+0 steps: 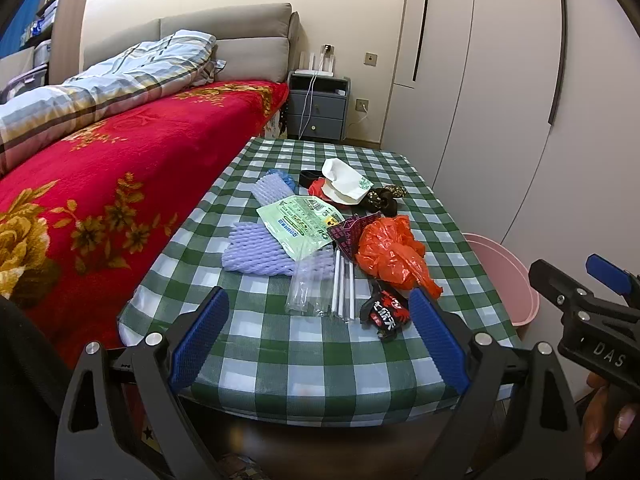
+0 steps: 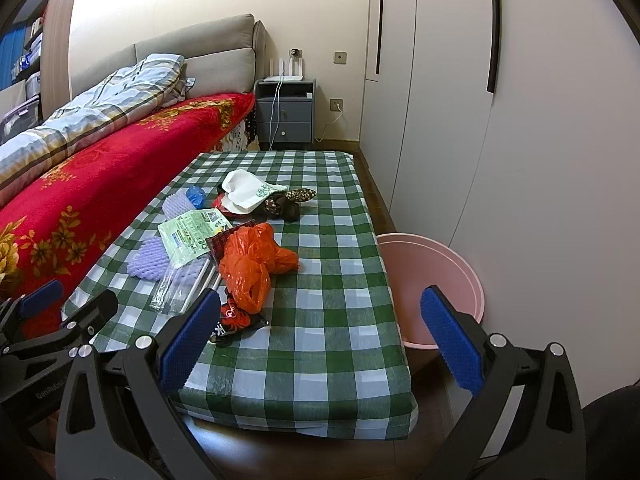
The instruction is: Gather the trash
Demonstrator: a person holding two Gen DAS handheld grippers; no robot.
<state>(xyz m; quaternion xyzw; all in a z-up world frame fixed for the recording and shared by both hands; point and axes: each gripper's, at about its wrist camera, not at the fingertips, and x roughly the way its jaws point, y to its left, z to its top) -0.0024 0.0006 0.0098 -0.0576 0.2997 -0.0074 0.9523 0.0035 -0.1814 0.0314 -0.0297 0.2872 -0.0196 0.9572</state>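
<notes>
We held the left gripper [image 1: 318,334] spread wide and empty over the near edge of the checked table [image 1: 320,364]; the right gripper [image 2: 320,338] was just as wide and just as empty, reaching in beside it. Just ahead of our pads lay the trash, all of it on the cloth: a black-and-red snack wrapper [image 1: 385,312] nearest, white straws [image 1: 345,284] beside a clear plastic sleeve [image 1: 306,286], a crumpled orange plastic bag [image 1: 390,254], lilac foam netting [image 1: 256,250], a green printed pouch [image 1: 300,222], and a white paper bag [image 1: 346,184] farther back. We judged everything featherlight and limp (the film likely slippery), so a pinch on a raised crease or bunched fold seemed safest; flat pieces would need lifting at an edge. The pink bin [image 2: 440,276] stood on the floor beside the table's right side.
</notes>
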